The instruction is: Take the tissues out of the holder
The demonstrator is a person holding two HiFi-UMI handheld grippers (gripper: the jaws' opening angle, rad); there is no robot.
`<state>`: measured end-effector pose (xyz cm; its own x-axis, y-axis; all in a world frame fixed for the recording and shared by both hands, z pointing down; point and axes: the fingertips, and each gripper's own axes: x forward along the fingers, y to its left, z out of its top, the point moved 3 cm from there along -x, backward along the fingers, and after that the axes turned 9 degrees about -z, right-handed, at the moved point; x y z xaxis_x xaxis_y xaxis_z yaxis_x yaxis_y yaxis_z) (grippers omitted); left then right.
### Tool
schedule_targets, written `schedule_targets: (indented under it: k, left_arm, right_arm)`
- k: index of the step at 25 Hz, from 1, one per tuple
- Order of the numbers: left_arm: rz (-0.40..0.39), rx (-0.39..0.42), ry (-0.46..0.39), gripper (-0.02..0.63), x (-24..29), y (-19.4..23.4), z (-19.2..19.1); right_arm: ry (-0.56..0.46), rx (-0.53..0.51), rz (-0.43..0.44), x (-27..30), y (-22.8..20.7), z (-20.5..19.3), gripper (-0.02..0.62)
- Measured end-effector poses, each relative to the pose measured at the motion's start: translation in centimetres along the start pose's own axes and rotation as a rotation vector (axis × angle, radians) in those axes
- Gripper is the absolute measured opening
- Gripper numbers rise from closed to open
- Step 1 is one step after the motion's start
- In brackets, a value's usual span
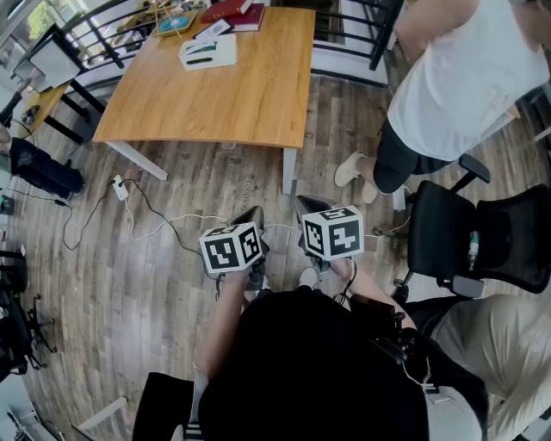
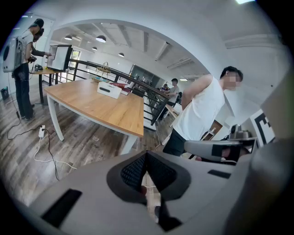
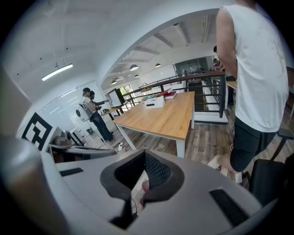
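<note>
The white tissue holder [image 1: 208, 52] lies on the far side of the wooden table [image 1: 224, 95], with a dark slot on its top. The left gripper view shows the holder [image 2: 109, 89] small and far off, and so does the right gripper view, where the holder [image 3: 154, 102] sits mid-table. Both grippers are held close to the person's body, over the floor and well short of the table. My left gripper [image 1: 250, 215] is shut with nothing in it, its pads meeting at the tips [image 2: 146, 153]. My right gripper [image 1: 307, 207] is also shut and empty [image 3: 144, 152].
A person in a white shirt [image 1: 465, 77] stands at the table's right end. A black office chair [image 1: 482, 232] is to my right. Cables and a power strip [image 1: 120, 187] lie on the wood floor. Red books [image 1: 234, 13] rest on the table's far edge by a railing.
</note>
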<state>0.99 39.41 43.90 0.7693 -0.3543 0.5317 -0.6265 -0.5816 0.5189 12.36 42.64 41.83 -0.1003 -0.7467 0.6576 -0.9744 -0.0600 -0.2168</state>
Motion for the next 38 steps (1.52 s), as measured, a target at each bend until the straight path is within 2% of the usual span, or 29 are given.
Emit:
schedule_targets:
  k: [12,21,24,26,28,29,33,38]
  left_arm:
    - [0.012,-0.014,0.012,0.008,0.7,0.1,-0.4]
    - [0.033,-0.049,-0.01,0.008,0.5,-0.4,-1.2]
    - [0.054,-0.065,-0.01,0.008,0.4,-0.1,-1.6]
    - [0.067,-0.076,-0.012,0.008,0.3,0.0,-1.9]
    - [0.079,-0.082,-0.018,0.008,0.1,0.1,-2.1]
    - [0.081,-0.084,-0.019,0.008,0.1,0.2,-2.1]
    - [0.072,-0.096,-0.015,0.008,-0.1,2.1,-1.2]
    - [0.052,-0.107,-0.031,0.008,-0.3,6.3,1.8]
  right_arm:
    - [0.008,0.003,0.026,0.4,-0.4,-0.4,0.011]
    - [-0.09,0.039,0.146,-0.4,-1.2,-0.3,0.011]
    - [-0.093,0.041,0.183,-0.3,-1.5,-0.4,0.014]
    - [-0.088,0.028,0.204,-0.1,-1.5,-0.7,0.031]
    - [-0.081,-0.001,0.223,0.1,-1.2,-0.7,0.084]
    - [-0.078,-0.016,0.229,0.3,-0.9,-0.6,0.091]
    - [-0.088,-0.067,0.22,1.9,0.9,0.9,0.11]
    - [-0.107,-0.073,0.191,5.8,3.5,3.9,0.11]
